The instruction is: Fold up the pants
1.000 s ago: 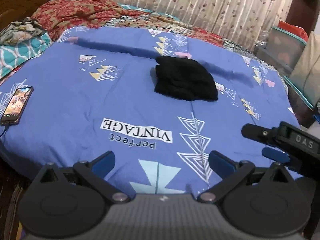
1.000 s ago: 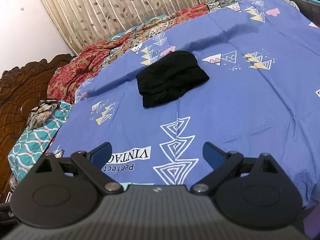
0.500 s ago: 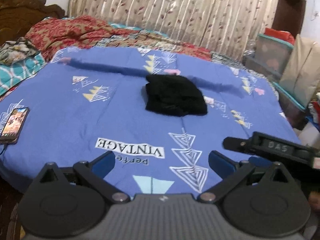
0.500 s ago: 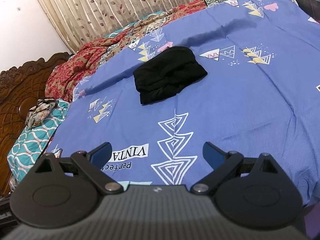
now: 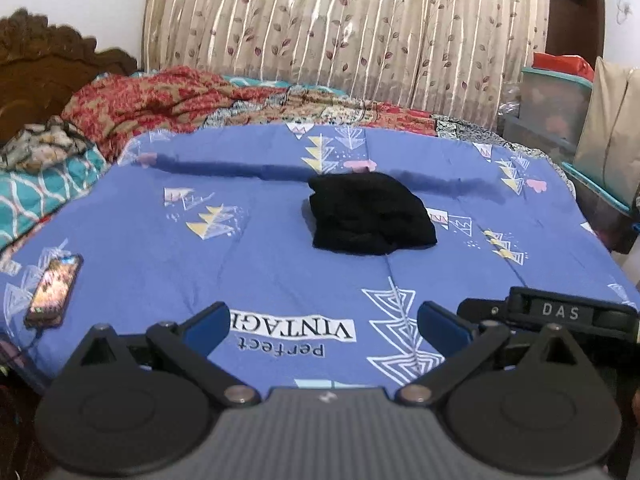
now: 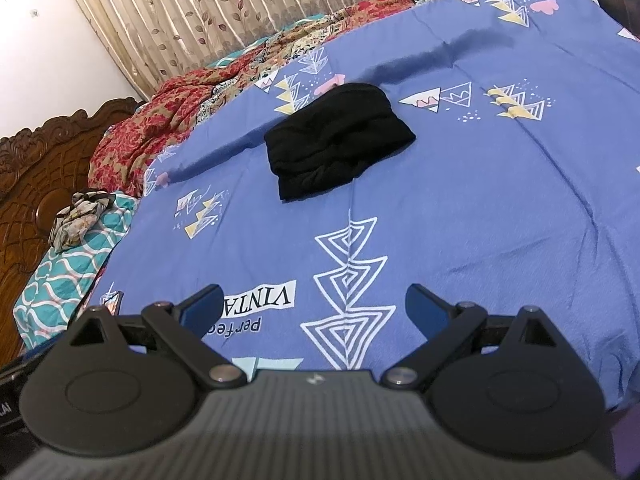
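Note:
The black pants [image 5: 370,214] lie folded into a compact bundle in the middle of the blue printed bedsheet [image 5: 260,248]; the right wrist view shows the same pants [image 6: 338,140] from the other side. My left gripper [image 5: 322,326] hangs open over the near edge of the bed, well short of the bundle, with nothing between its blue fingers. My right gripper [image 6: 312,304] is open too, also over the near edge and apart from the pants. Its black body [image 5: 560,314] shows at the right of the left wrist view.
A phone [image 5: 54,286] lies on the sheet at the left edge. Red patterned blankets [image 5: 160,96] and a teal pillow [image 5: 36,196] are bunched toward the carved wooden headboard [image 6: 44,160]. Curtains [image 5: 340,32] hang behind the bed; storage boxes [image 5: 556,100] stand at the right.
Both grippers have drawn back and tilted up from the bed, so the pants look farther off and more curtain shows. The pants have not moved.

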Motion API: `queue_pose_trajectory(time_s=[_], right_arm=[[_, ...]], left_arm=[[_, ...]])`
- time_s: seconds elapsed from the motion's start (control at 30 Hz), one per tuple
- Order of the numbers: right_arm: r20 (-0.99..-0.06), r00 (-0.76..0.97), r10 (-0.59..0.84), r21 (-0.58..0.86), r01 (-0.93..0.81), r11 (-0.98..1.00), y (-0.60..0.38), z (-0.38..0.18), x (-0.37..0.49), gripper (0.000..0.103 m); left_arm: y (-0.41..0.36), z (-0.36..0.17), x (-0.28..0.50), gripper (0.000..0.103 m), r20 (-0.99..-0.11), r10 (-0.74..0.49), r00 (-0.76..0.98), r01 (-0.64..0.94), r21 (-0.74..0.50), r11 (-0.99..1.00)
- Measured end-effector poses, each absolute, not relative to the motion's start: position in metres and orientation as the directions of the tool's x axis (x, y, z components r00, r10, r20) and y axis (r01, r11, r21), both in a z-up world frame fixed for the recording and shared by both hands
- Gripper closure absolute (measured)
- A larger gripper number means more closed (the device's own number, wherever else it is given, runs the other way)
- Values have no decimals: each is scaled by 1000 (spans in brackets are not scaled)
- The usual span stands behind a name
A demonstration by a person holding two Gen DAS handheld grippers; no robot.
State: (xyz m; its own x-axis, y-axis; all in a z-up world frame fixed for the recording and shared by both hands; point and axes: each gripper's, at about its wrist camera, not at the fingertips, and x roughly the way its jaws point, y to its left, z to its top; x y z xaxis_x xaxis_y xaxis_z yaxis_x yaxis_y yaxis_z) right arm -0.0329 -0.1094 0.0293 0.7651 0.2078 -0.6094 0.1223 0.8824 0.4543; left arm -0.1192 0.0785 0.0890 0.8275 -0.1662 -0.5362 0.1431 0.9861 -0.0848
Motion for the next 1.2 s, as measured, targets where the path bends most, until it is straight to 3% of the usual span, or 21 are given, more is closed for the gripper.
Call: queue_pose_trajectory(time_s=[0.53, 0.83, 1.2], right_arm=[[-614, 760, 214, 454, 118, 883, -108, 28, -33, 4], [-616, 760, 210, 453, 124, 883, -109, 28, -33, 4], [-619, 756, 213, 454, 123, 882, -109, 27, -31, 4]], left_arm=[[80, 106, -101, 0, -473, -16, 881, 45, 50, 998], [70, 104, -94, 0, -518, -44, 854, 99, 79, 992], [79, 98, -91, 0, -557, -87, 826, 111, 10, 994]])
